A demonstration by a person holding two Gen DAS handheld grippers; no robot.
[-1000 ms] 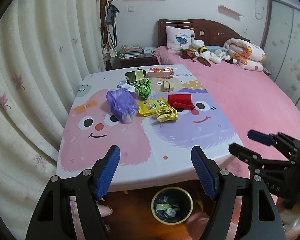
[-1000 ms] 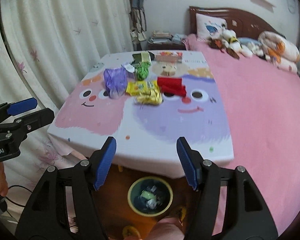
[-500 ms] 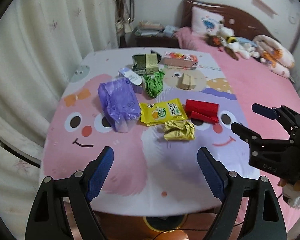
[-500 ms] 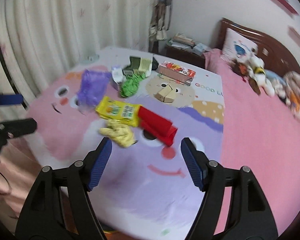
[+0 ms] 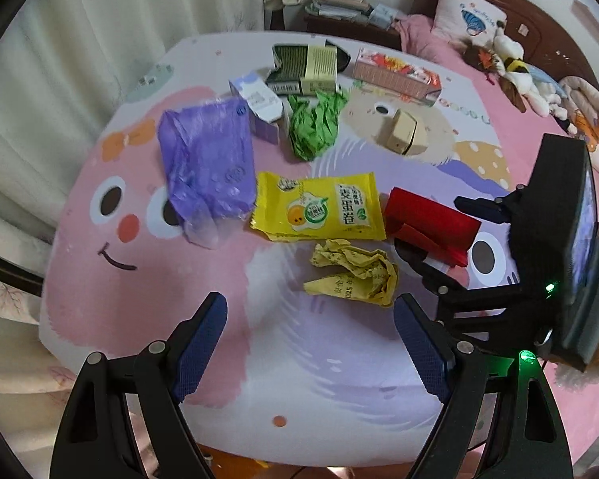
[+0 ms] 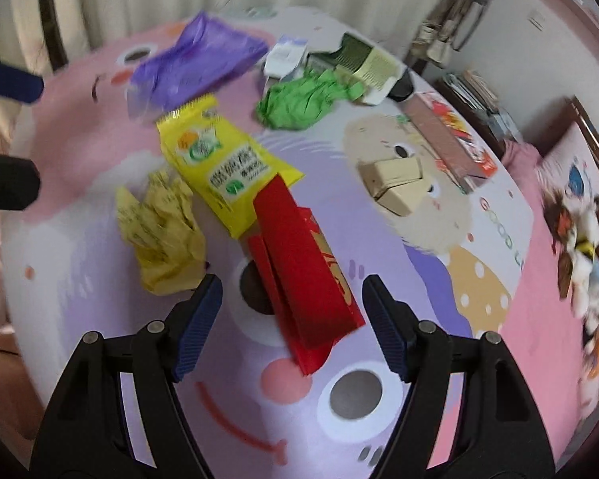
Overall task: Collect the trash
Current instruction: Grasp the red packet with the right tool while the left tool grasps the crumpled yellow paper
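left gripper (image 5: 309,337): jaws wide apart, nothing between them, hovering over the cartoon tablecloth (image 5: 147,311)
purple plastic bag (image 5: 205,167): ahead and left of the left gripper
yellow snack wrapper (image 5: 319,207): straight ahead of it, just beyond the wad
crumpled yellow paper (image 5: 353,273): nearest trash, just past its right fingertip
green crumpled paper (image 5: 313,123): farther ahead, before the green carton (image 5: 305,66)
right gripper (image 6: 289,325): jaws spread, pads clear of everything
red envelope (image 6: 303,275): lies flat, its near end reaching between the right gripper's fingers
tan small box (image 6: 395,185): ahead and right of it
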